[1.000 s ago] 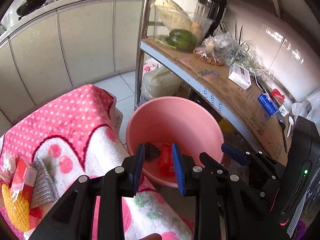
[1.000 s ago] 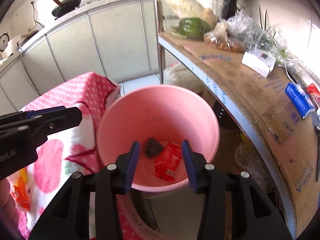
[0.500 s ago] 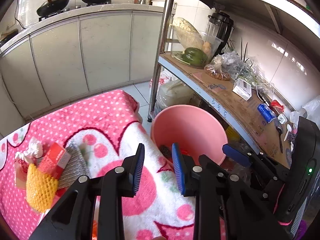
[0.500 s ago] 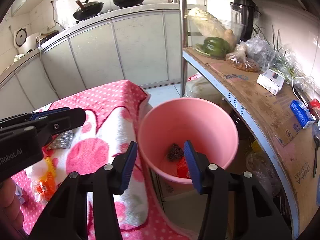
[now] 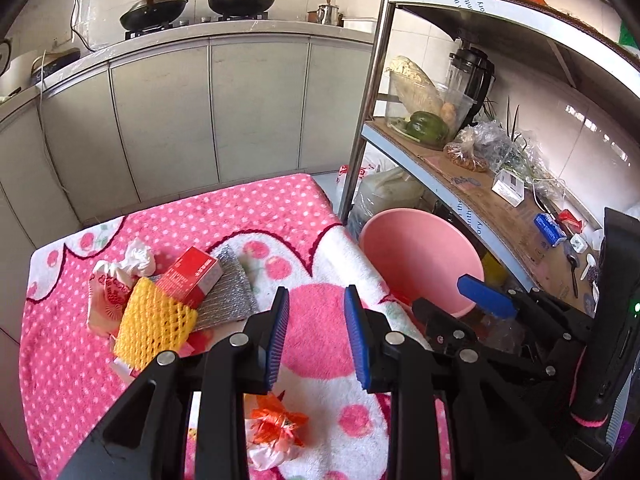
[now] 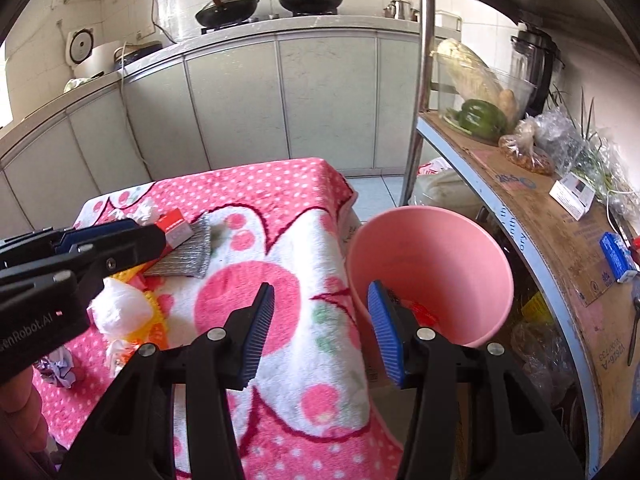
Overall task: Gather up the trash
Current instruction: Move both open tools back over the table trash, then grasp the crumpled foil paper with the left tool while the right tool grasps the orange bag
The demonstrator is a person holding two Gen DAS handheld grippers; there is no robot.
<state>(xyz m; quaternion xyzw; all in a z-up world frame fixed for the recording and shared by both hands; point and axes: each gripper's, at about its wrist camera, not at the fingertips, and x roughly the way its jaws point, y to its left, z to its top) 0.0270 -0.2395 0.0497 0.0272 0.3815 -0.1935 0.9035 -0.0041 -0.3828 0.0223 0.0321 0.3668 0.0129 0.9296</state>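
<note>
My left gripper (image 5: 317,296) hangs open and empty over the pink dotted tablecloth (image 5: 256,208). Left of it lies a trash pile: a yellow foam net (image 5: 154,320), a red box (image 5: 192,276), a silver mesh pad (image 5: 228,288) and crumpled white paper (image 5: 138,258). An orange-white wrapper (image 5: 276,428) sits just under the left fingers. My right gripper (image 6: 320,292) is open with nothing in it, above the table's right edge. The pink bucket (image 6: 440,248) stands on the floor beside the table with a red wrapper (image 6: 420,312) inside, partly hidden by a finger.
A metal shelf rack (image 5: 364,112) stands right of the bucket, its cardboard-lined shelf (image 6: 560,216) crowded with vegetables, bags and small boxes. Grey kitchen cabinets (image 5: 256,112) with woks on top run behind the table. A crumpled white bag (image 6: 120,308) lies near the left gripper's body.
Both grippers have drawn back and up from over the bucket to above the table. The trash pile has come into fuller view. The right jaws stand slightly wider.
</note>
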